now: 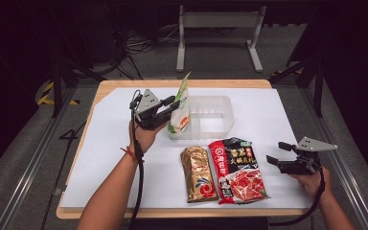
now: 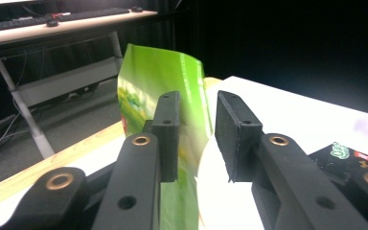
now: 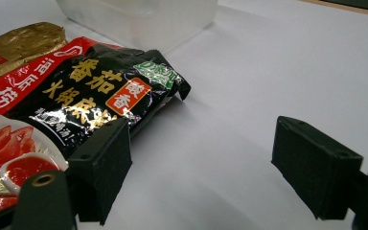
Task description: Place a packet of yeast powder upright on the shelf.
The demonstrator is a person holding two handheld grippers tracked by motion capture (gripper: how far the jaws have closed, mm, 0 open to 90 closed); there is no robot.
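- High view, nearest you first: your right gripper rests low at the right of the table, jaws spread wide with nothing between them, just beside the black-and-red packet.
- That packet lies flat on the white sheet, touching the gold packet to its left; neither is in the bin yet, so I judge they wait their turn.
- In the right gripper view the same black-and-red packet lies off your left jaw, with bare sheet between the two pads.
- Farther out, your left gripper stands at the green pouch, which is upright in the left end of the clear bin.
- In the left gripper view the green pouch runs between the pads; the jaws look close on it, but a gap shows at the right pad, so I cannot tell whether you pinch it or have let go.
- The step in hand looks like seating this pouch in the bin.
- Next move, as I judge it: make sure the pouch stands on its own against the bin wall, open fully, and draw back without dragging its top edge.
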